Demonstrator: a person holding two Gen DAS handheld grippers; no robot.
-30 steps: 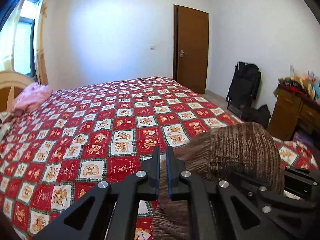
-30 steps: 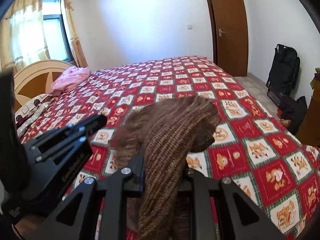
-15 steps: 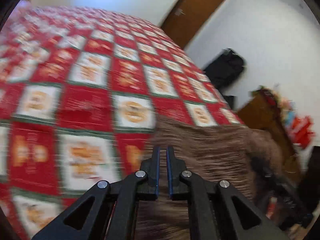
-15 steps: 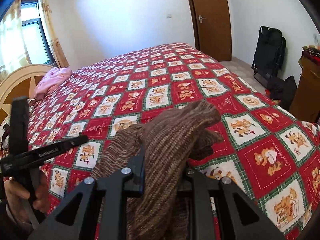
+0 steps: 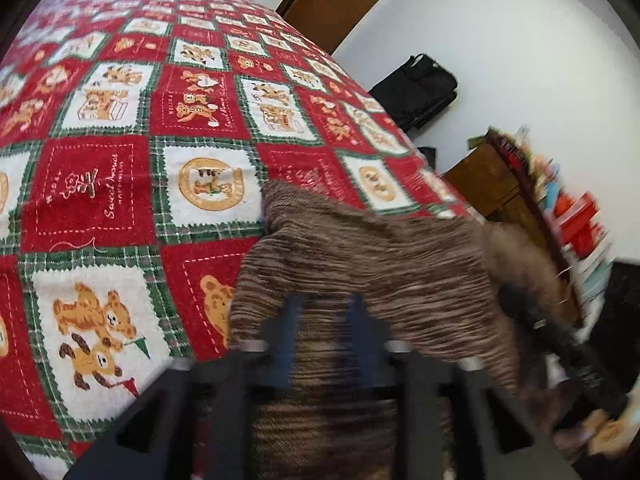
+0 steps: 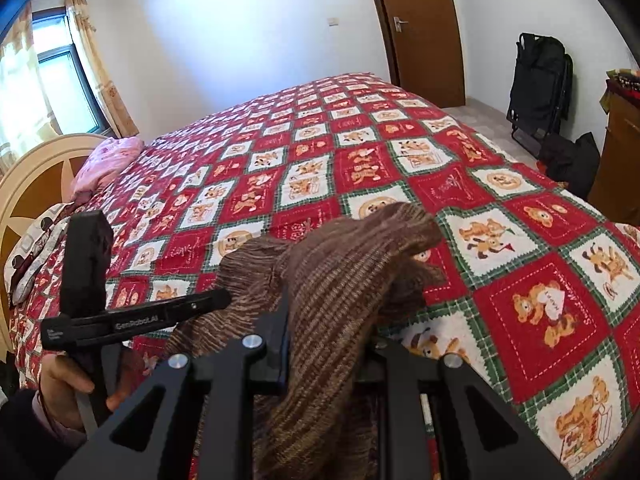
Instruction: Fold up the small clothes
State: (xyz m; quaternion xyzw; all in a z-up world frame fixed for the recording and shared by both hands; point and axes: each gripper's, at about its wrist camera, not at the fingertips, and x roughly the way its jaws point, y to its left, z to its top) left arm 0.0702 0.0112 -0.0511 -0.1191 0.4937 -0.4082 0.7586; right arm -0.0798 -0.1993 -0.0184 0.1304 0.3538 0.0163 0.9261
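Observation:
A brown striped knit garment (image 5: 372, 264) lies bunched near the front edge of the bed, partly lifted. My left gripper (image 5: 326, 312) is blurred, its fingers apart over the knit; nothing is clamped between them. In the right wrist view the left gripper (image 6: 216, 300) points sideways at the garment's left edge. My right gripper (image 6: 324, 316) is shut on a thick fold of the garment (image 6: 340, 280), which drapes over and hides its fingertips. In the left wrist view the right gripper (image 5: 560, 336) holds the garment's right side.
The bed has a red, white and green bear-print quilt (image 6: 400, 160). A pink cloth (image 6: 104, 160) lies by the headboard (image 6: 32, 176). A black folded chair (image 6: 540, 76), a wooden door (image 6: 420, 28) and a cluttered wooden dresser (image 5: 520, 184) stand to the right.
My left gripper has tilted down toward the bed and rolled, and its fingers have opened from shut. The garment has been lowered toward the quilt. The right gripper still clamps the knit.

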